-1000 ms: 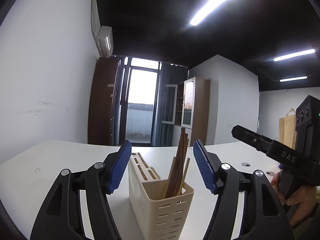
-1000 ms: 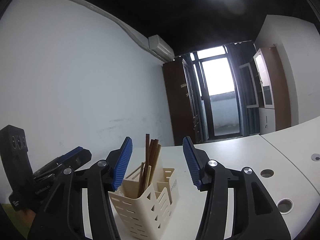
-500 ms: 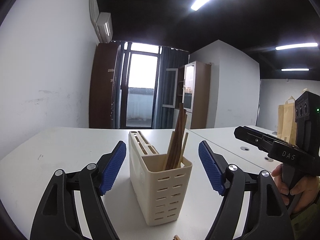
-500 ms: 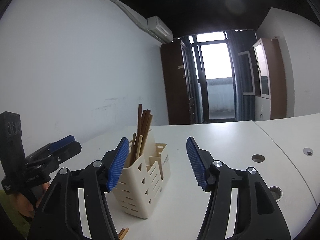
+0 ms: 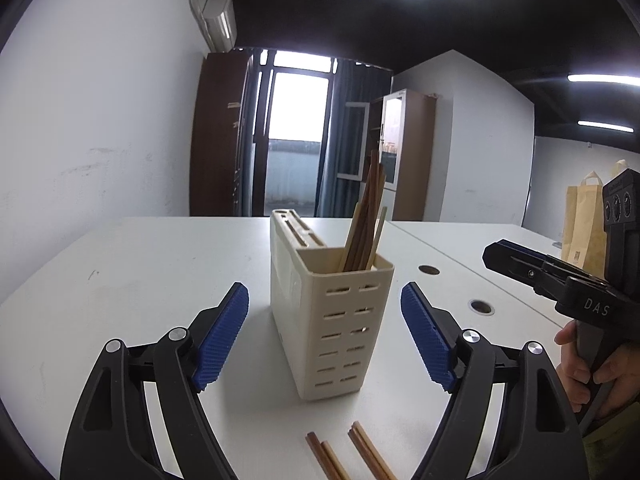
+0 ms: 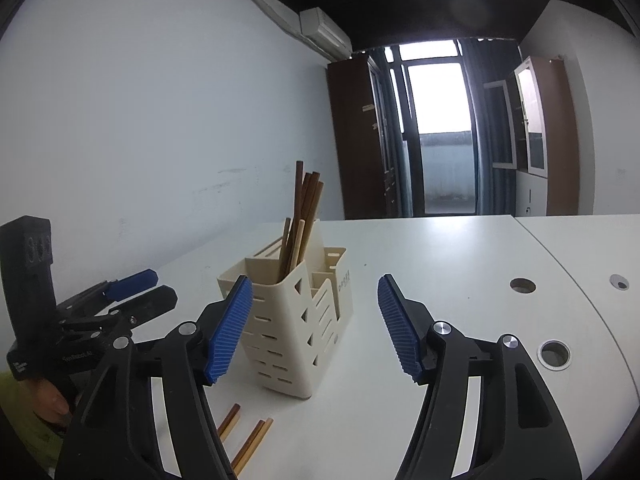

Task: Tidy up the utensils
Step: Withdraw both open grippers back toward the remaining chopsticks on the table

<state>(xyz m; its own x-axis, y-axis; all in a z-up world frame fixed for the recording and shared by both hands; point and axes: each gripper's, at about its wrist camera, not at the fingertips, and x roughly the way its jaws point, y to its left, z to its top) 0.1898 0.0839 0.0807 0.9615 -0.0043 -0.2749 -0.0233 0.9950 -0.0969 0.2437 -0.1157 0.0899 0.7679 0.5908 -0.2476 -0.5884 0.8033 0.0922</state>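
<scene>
**Q:** On the desk, where does the utensil holder sit?

**A:** On the white desk (image 5: pixel 132 280), upright, straight ahead of both my claws. A cream utensil holder (image 5: pixel 332 320) with slotted walls and several compartments. A bundle of brown chopsticks (image 5: pixel 366 216) stands in one end compartment, leaning, tips above the rim. From the right wrist view the same holder (image 6: pixel 296 332) shows its stepped side, that bundle (image 6: pixel 304 216) in a tall rear section.

**Q:** Your left claw?

**A:** Left claw (image 5: pixel 325 332) is released, blue pads spread wide either side of the holder's near end, apart from its walls. Its jaws have just been opening. Nothing gripped; the holder stands beyond the tips, seen in the gap between them.

**Q:** And the right?

**A:** Right claw (image 6: pixel 315 326) is also released, jaws just been opening too. Left pad overlaps the holder's near corner in the picture; whether it touches, I cannot tell. Right pad is clear of it. Nothing held.

**Q:** Anything loose?

**A:** Loose chopsticks (image 5: pixel 348 458) lie flat on the desk just short of the holder, in two pairs, ends pointing toward it. Right view shows them (image 6: pixel 244 436) low, beside my left finger.

**Q:** Can each claw see the other?

**A:** Yes. My right hand (image 5: pixel 588 364) shows at the left view's right edge, wrapped on its handle.
</scene>
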